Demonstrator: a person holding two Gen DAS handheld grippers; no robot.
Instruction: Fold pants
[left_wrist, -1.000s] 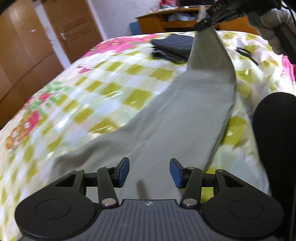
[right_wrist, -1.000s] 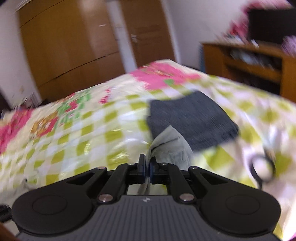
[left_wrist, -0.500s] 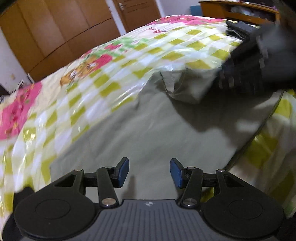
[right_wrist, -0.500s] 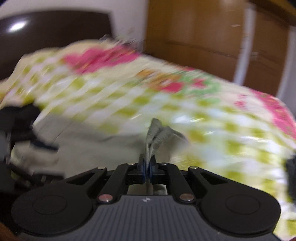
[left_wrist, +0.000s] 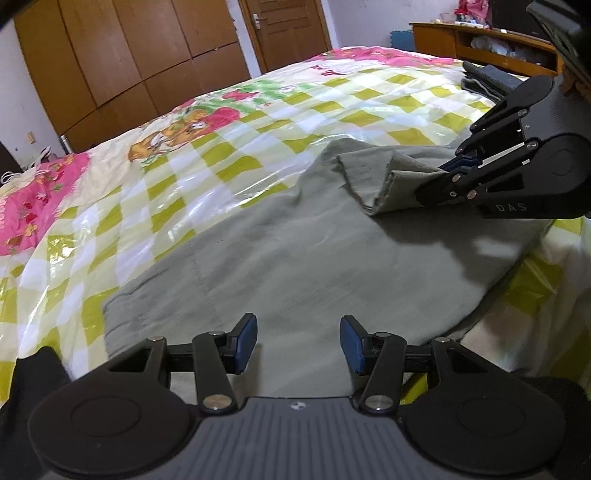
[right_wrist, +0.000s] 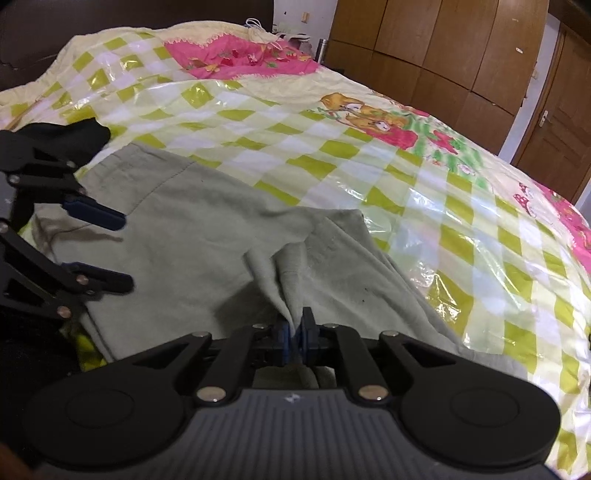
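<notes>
Grey-green pants (left_wrist: 295, 251) lie spread on the checked bedspread, also in the right wrist view (right_wrist: 207, 236). My right gripper (right_wrist: 293, 338) is shut on the hem end of a pant leg, folded back over the rest of the pants. It shows at the right of the left wrist view (left_wrist: 452, 166), low over the cloth with the hem (left_wrist: 373, 177) hanging from it. My left gripper (left_wrist: 298, 341) is open and empty just above the waist end. It shows at the left of the right wrist view (right_wrist: 110, 251).
The bed (left_wrist: 229, 147) has a glossy yellow-green and pink floral cover. A folded dark garment (left_wrist: 487, 79) lies at its far right. Wooden wardrobes (left_wrist: 122, 55), a door and a wooden shelf unit (left_wrist: 480, 40) stand beyond. A dark headboard (right_wrist: 110, 14) is behind.
My right gripper has swung the pant leg down from high above the bed and over toward the waist, folding it back. My left gripper has stayed open over the waist end.
</notes>
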